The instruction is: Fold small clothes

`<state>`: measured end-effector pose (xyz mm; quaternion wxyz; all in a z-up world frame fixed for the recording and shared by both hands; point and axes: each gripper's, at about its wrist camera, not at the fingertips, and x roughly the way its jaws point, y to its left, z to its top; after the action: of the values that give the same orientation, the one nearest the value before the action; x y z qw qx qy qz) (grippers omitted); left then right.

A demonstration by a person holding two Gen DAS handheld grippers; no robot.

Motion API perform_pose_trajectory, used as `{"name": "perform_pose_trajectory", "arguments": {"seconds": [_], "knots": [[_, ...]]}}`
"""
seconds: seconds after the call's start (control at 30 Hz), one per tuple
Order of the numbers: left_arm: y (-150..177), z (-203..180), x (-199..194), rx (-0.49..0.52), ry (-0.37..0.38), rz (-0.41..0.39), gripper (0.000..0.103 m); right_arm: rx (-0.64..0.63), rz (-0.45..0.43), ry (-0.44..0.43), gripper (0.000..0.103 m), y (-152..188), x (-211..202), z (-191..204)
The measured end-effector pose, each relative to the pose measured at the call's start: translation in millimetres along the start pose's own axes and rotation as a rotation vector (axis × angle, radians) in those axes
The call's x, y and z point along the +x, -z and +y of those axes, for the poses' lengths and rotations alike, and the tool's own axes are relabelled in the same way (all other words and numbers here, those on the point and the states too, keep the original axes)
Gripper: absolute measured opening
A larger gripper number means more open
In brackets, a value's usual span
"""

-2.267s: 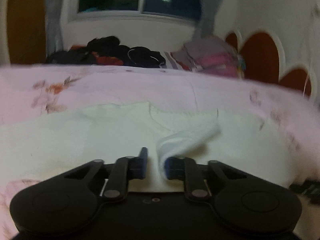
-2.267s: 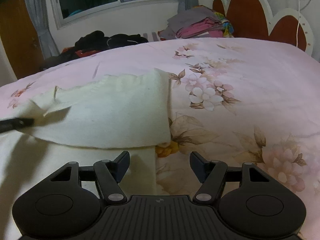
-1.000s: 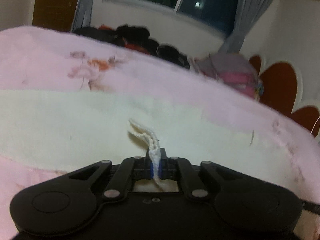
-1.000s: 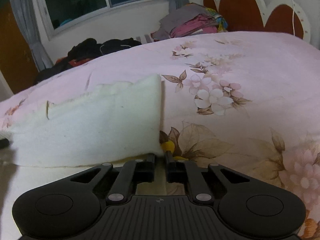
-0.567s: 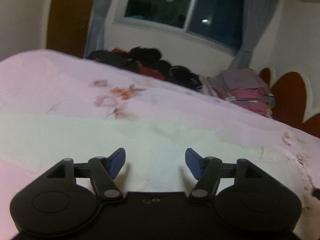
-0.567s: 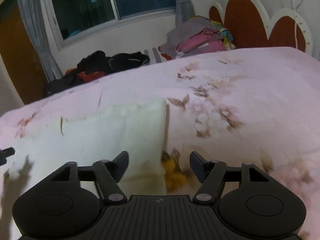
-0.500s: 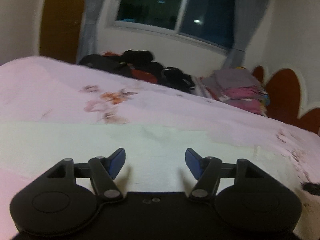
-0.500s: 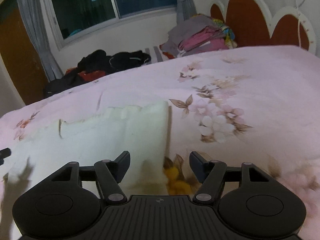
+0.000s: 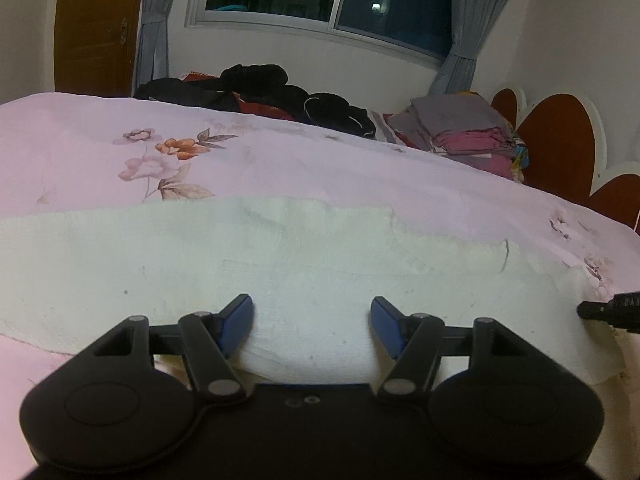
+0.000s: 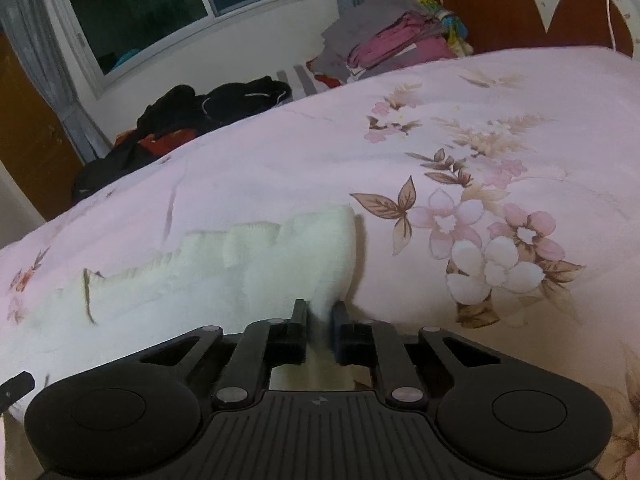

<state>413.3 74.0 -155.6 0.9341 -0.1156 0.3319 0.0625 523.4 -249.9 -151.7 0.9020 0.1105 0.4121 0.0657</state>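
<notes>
Presently the cream garment [image 10: 224, 280], spread on the floral bedspread [image 10: 500, 152], is clamped at its edge by the right gripper [image 10: 319, 320]. The left gripper [image 9: 312, 316] is held spread apart above the cloth, gripping nothing. A further fold seems in hand; a matching grip by the left is probably called for next.

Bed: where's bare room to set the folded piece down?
Bare sheet right of the cream garment, up to the headboard; also a strip beyond the garment. Crowded: far edge, dark clothes and folded stack.
</notes>
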Motion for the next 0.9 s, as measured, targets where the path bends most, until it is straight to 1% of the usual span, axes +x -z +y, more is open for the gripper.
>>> {"name": "perform_pose_trajectory", "arguments": {"seconds": [0.07, 0.1, 0.13, 0.2, 0.27, 0.37, 0.43, 0.53, 0.6, 0.67, 0.73, 0.77, 0.83, 0.87, 0.9], "knots": [[-1.0, -1.9, -0.4, 0.0, 0.011, -0.001, 0.065, -0.058, -0.022, 0.066, 0.006, 6.0, -0.2, 1.6], [-1.1, -2.5, 0.0, -0.001, 0.014, 0.001, 0.066, -0.049, -0.025, 0.079, 0.006, 8.6, 1.2, -4.0], [-0.7, -2.9, 0.7, 0.0, 0.012, 0.001, 0.067, -0.035, -0.024, 0.068, 0.006, 8.3, 1.3, -6.0], [1.3, -3.1, 4.6, 0.014, 0.002, 0.01, 0.067, -0.05, -0.011, 0.076, 0.007, 4.6, 0.2, -2.7], [2.1, -3.3, 4.6, 0.031, -0.005, 0.012, 0.067, -0.047, -0.032, 0.089, 0.007, 1.5, -5.8, -2.3], [-0.7, -4.1, 2.1, 0.025, -0.004, 0.026, 0.067, -0.065, -0.081, 0.07, 0.007, 1.6, -21.2, 5.9], [-2.4, -4.2, 2.9, 0.018, -0.012, 0.04, 0.067, -0.094, -0.089, 0.044, 0.007, 1.8, -26.6, 17.4], [-3.3, -7.3, 4.0, 0.035, -0.026, 0.06, 0.068, -0.144, -0.065, 0.007, 0.007, 7.5, -25.1, 35.4], [-3.8, -9.0, 4.0, 0.049, -0.032, 0.071, 0.068, -0.188, -0.036, 0.002, 0.007, 16.4, -20.3, 46.0], [-5.6, -8.4, 3.7, 0.054, -0.034, 0.085, 0.068, -0.209, 0.013, 0.004, 0.008, 23.9, -11.4, 51.1], [-9.4, -6.7, 0.9, 0.039, -0.037, 0.103, 0.068, -0.22, 0.008, 0.013, 0.008, 27.6, -10.0, 52.2], [-11.2, -5.3, -1.7, 0.029, -0.037, 0.108, 0.068, -0.218, 0.016, 0.014, 0.013, 26.3, -10.2, 53.1], [-14.9, -2.5, -9.6, 0.014, -0.048, 0.11, 0.069, -0.207, 0.021, -0.002, 0.039, 23.5, -13.2, 55.5], [-16.3, -1.1, -14.2, 0.012, -0.052, 0.107, 0.069, -0.209, 0.012, -0.012, 0.059, 23.0, -16.4, 58.1], [-17.9, 1.2, -19.4, 0.011, -0.055, 0.101, 0.069, -0.222, -0.006, -0.022, 0.06, 23.9, -21.3, 62.7]]}}
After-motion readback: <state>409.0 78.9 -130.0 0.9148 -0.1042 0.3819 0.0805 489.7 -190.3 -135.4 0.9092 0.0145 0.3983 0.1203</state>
